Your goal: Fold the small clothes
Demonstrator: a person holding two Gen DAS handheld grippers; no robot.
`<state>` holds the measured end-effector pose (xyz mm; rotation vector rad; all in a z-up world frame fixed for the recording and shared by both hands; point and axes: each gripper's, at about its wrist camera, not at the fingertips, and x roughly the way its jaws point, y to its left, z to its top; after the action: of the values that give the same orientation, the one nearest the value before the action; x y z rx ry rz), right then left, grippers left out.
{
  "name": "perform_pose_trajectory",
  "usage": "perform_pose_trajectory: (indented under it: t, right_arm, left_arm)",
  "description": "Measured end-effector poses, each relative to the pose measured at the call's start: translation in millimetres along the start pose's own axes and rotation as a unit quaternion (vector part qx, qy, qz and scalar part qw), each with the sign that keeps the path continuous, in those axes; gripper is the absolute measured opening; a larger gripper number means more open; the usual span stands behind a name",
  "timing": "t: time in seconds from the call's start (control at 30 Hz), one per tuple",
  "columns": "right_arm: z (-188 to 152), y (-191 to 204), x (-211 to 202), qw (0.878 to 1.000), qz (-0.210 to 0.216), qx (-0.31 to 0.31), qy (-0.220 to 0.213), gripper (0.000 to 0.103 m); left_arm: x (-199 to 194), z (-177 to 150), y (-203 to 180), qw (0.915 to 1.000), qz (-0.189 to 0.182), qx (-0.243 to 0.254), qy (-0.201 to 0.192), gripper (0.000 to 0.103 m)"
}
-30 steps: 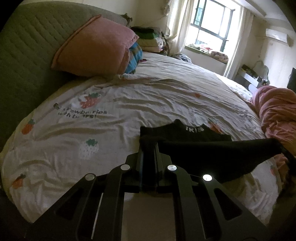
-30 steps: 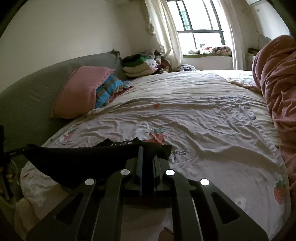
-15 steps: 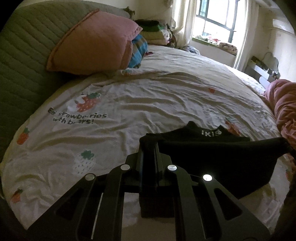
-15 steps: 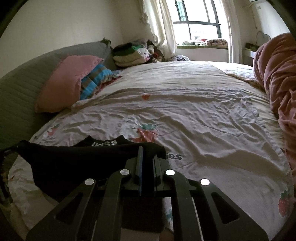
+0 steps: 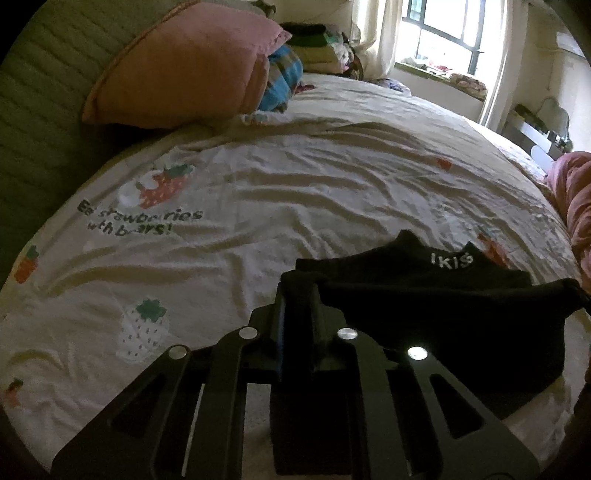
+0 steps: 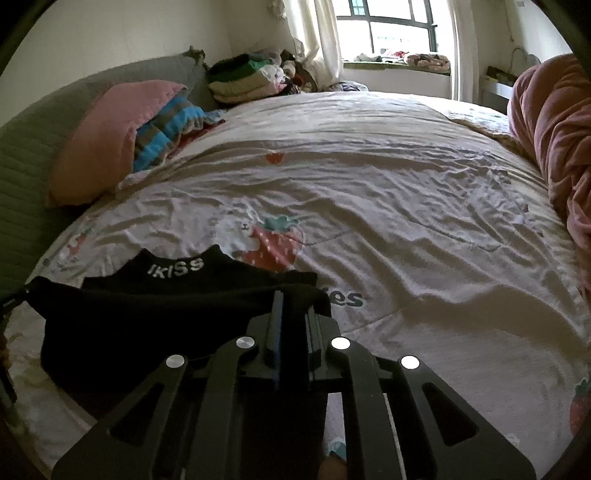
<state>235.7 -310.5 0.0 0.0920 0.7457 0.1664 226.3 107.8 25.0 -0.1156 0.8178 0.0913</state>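
Observation:
A small black garment (image 5: pixel 436 317) with white lettering on its band is stretched between my two grippers, low over the strawberry-print bedsheet (image 5: pixel 277 206). My left gripper (image 5: pixel 298 295) is shut on its left corner. My right gripper (image 6: pixel 293 302) is shut on its right corner. In the right wrist view the garment (image 6: pixel 147 314) spreads to the left, its far edge with the lettering lying on the sheet (image 6: pixel 406 221). The part under the grippers is hidden.
A pink pillow (image 5: pixel 184 70) and a striped blue cloth (image 5: pixel 280 81) lie against the green headboard (image 5: pixel 40 110). Folded clothes (image 6: pixel 243 77) are stacked at the far corner. A pink blanket (image 6: pixel 554 129) is heaped along the right side. A window (image 6: pixel 395 33) is beyond.
Both grippers have moved forward and down over the bed with the garment. Its far edge with the lettering now lies further onto the sheet.

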Motion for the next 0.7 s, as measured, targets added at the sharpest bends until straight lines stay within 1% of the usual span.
perform_pose_trajectory:
  t: [0.07,0.1,0.13,0.17,0.3,0.33,0.37,0.4,0.43,0.47,0.5,0.57,0.67,0.7]
  right_arm:
    - [-2,2,4,1.0,-0.008,-0.005,0.004,0.013]
    - [-3,4,5,1.0,-0.014,-0.01,0.005,0.021]
    - [-5,6,5,1.0,-0.026,-0.017,0.001,0.042]
    - [-6,6,3,0.999,-0.031,-0.019,-0.005,0.047]
    - [-13,10,-11,0.999,-0.026,-0.034,-0.021,0.045]
    - [-16,13,-16,0.999,-0.021,-0.041,-0.024,0.04]
    - [-19,16,-21,0.998,-0.013,-0.051,-0.026,0.037]
    - [-23,20,-25,0.998,-0.006,-0.062,-0.025,0.029]
    - [-26,24,-28,0.997,-0.001,-0.071,-0.023,0.023]
    - [-31,29,-30,0.996,0.008,-0.083,-0.017,0.02]
    - [-36,34,-31,0.995,0.014,-0.095,-0.011,0.017]
    - [-49,45,-28,0.992,0.018,-0.123,0.011,0.015]
    - [-59,54,-15,0.99,0.017,-0.137,0.034,0.015]
    - [-61,56,-3,0.989,0.007,-0.138,0.05,0.015]
  left_arm:
    - [1,-2,2,1.0,0.002,-0.004,-0.003,0.019]
    - [0,-3,3,1.0,0.001,-0.007,-0.006,0.023]
    - [-1,-3,4,0.9999,0.0,-0.01,-0.008,0.027]
    - [-2,-4,7,0.9999,0.0,-0.014,-0.01,0.027]
    - [-13,-8,10,0.9997,0.006,-0.011,-0.022,0.027]
    - [-18,-10,9,0.9995,0.004,-0.007,-0.03,0.026]
    - [-23,-13,8,0.9993,0.005,-0.003,-0.037,0.023]
    - [-27,-16,7,0.9992,0.004,0.001,-0.04,0.019]
    - [-30,-20,4,0.9992,0.0,0.007,-0.04,0.009]
    - [-32,-23,3,0.9993,-0.003,0.009,-0.037,0.004]
    - [-32,-29,-1,0.9994,-0.01,0.015,-0.029,0.004]
    - [-28,-38,-8,0.9993,-0.02,0.029,-0.012,0.003]
    - [-11,-50,-25,0.9978,-0.01,0.064,0.013,0.003]
    - [-7,-53,-27,0.9974,-0.006,0.069,0.02,0.003]
